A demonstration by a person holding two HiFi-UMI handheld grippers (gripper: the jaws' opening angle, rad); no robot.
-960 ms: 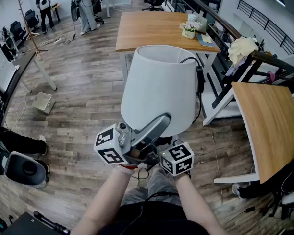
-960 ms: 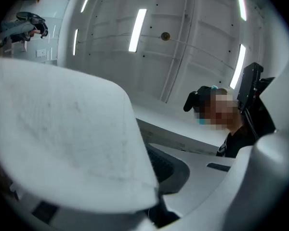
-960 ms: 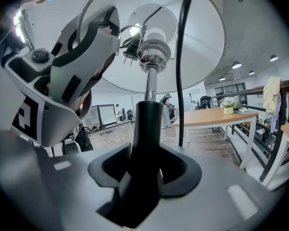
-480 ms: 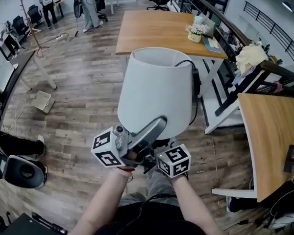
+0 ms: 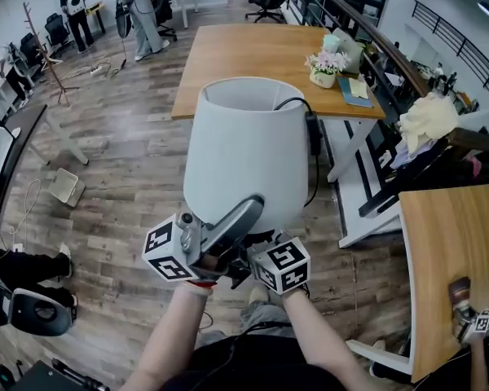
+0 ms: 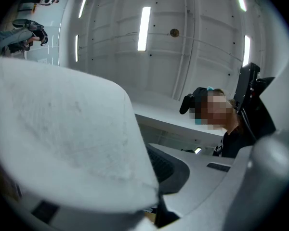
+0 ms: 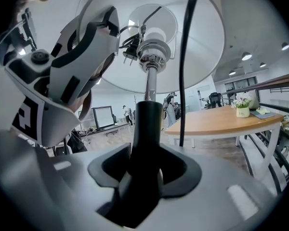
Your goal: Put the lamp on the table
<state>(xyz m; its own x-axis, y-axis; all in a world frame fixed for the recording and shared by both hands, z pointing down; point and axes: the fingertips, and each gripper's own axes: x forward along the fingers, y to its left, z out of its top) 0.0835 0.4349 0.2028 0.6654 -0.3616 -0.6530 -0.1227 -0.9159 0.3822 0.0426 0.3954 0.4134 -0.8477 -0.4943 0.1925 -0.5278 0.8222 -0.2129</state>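
White-shaded lamp [image 5: 248, 157] held mid-frame over the floor [image 5: 122, 161], apart from the surface [image 5: 253, 51] at top centre; our right gripper [image 7: 145, 174] clamps its stem [image 7: 148, 124], our left gripper [image 5: 232, 222] pinches the shade's rim.

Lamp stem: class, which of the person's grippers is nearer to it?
Right. The right gripper is clamped directly on the lamp stem; the left gripper sits off to the side, up against the white shade.

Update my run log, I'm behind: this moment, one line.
lamp: aloft, upright | right gripper: shut on stem | left gripper: shut on shade rim | wooden table: ahead, lamp not on it
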